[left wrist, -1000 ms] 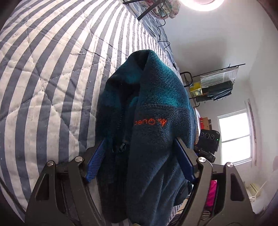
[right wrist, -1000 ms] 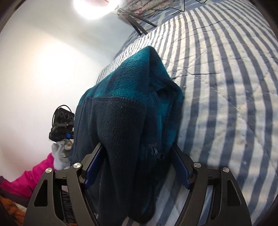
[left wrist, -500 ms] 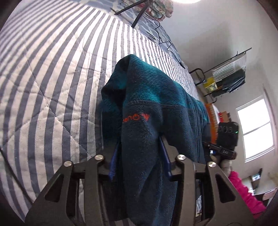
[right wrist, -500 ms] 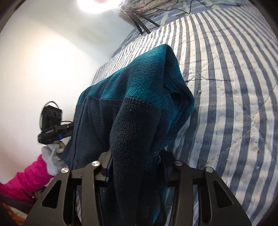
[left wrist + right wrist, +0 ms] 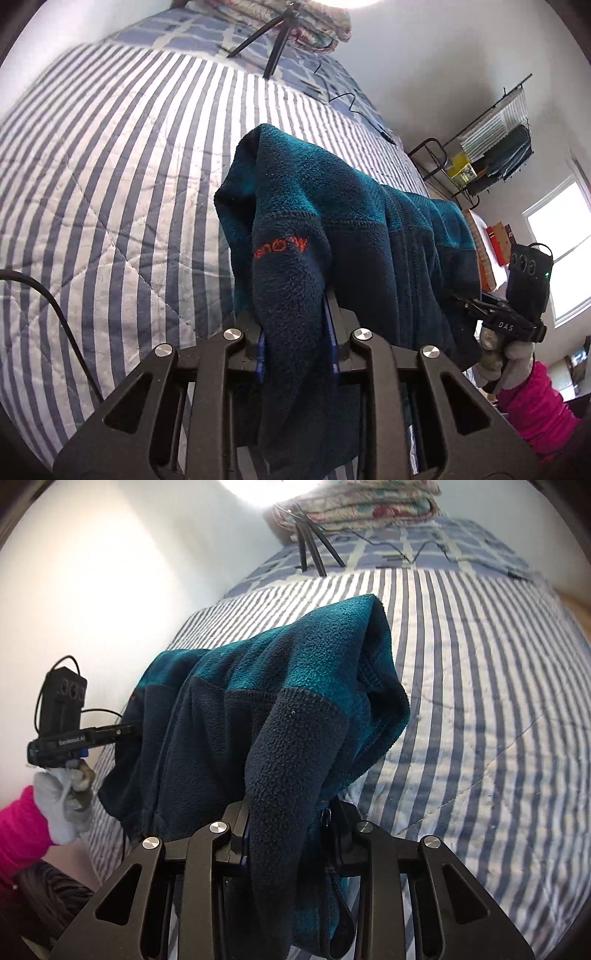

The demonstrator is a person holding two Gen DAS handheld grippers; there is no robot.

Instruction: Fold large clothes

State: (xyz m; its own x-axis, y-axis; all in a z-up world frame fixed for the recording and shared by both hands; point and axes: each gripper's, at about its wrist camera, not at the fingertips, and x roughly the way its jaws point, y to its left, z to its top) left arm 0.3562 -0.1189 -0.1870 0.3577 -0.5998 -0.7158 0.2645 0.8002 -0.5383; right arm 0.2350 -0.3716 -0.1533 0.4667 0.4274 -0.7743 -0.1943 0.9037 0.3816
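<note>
A dark navy and teal fleece jacket (image 5: 332, 221) with an orange logo hangs lifted above a striped bed; it also shows in the right wrist view (image 5: 280, 709). My left gripper (image 5: 295, 332) is shut on a fold of the fleece near the logo. My right gripper (image 5: 284, 819) is shut on the other shoulder, near the zipper. The jacket stretches between the two grippers and drapes over both. The right gripper shows at the right of the left wrist view (image 5: 491, 314), and the left gripper at the left of the right wrist view (image 5: 96, 734).
A blue and white striped quilt (image 5: 110, 184) covers the bed below. Tripod legs (image 5: 273, 48) and cables stand at the far end by folded bedding (image 5: 369, 506). A clothes rack (image 5: 491, 155) and a window (image 5: 561, 251) lie to the right.
Both grippers have closed on the fleece, from wide open a second ago. The jacket has been lifted and stretched out between them above the bed.
</note>
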